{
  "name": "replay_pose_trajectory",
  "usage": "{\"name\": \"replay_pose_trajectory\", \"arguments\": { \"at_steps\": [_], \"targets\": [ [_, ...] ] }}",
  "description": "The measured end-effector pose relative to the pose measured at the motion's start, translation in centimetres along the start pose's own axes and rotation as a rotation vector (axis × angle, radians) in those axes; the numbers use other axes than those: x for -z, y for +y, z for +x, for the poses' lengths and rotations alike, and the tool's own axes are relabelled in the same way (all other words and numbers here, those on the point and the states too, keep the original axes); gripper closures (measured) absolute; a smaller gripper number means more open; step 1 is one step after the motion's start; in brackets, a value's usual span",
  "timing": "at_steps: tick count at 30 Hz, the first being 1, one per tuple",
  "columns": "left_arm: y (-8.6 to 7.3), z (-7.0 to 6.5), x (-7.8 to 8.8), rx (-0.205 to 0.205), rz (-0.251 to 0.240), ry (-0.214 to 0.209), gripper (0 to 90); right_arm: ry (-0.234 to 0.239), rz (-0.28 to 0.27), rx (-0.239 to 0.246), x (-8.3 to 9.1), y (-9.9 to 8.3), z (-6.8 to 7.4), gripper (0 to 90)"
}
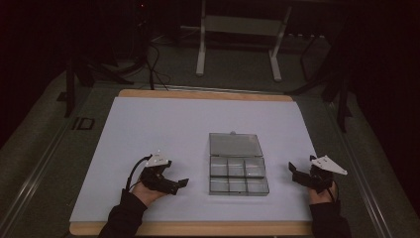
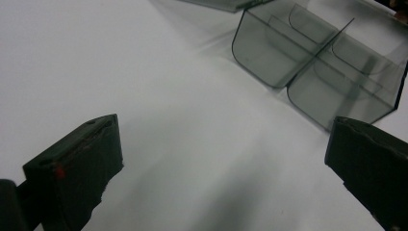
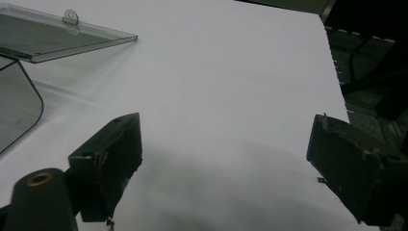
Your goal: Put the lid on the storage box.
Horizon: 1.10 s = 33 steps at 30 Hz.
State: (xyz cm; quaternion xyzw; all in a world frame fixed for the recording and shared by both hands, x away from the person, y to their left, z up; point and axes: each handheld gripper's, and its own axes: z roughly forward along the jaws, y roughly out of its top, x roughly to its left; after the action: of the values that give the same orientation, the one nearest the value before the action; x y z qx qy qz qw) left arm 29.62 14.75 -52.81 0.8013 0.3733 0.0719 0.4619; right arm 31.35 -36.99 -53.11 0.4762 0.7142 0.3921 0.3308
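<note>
While the clear smoky plastic compartment box point(image 1: 238, 171) lies lid-open at desk centre, left gripper point(image 1: 174, 184) at 9 o'clock and right gripper point(image 1: 296, 174) at 3 o'clock sit spread, empty. Judged: pre-start; next move unclear.

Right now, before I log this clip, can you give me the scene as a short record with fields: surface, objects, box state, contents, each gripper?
surface: white sheet on a wooden table
object: clear compartment box, six cells
box state: lid open, laid back flat
contents: cells look empty
left gripper: open, left of the box, holding nothing
right gripper: open, right of the box, holding nothing
contact: neither gripper touches the box
</note>
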Motion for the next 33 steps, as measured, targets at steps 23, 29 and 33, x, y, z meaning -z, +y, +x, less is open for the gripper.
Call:
{"name": "replay_pose_trajectory", "arguments": {
  "at_steps": [23,29,33],
  "targets": [
    [6.4,-1.2,-3.7,0.04,0.034,-0.007,1.4,-0.009,-0.008,-0.003,0.1,0.0,0.1,13.0],
    [7.6,-0.8,-4.5,0.053,0.04,-0.01,1.4,-0.006,-0.006,-0.003,0.1,0.0,0.1,13.1],
    [8.5,-0.6,-5.2,0.068,0.041,-0.013,1.4,-0.003,-0.007,-0.003,0.1,0.0,0.0,13.1]
  ]
}}
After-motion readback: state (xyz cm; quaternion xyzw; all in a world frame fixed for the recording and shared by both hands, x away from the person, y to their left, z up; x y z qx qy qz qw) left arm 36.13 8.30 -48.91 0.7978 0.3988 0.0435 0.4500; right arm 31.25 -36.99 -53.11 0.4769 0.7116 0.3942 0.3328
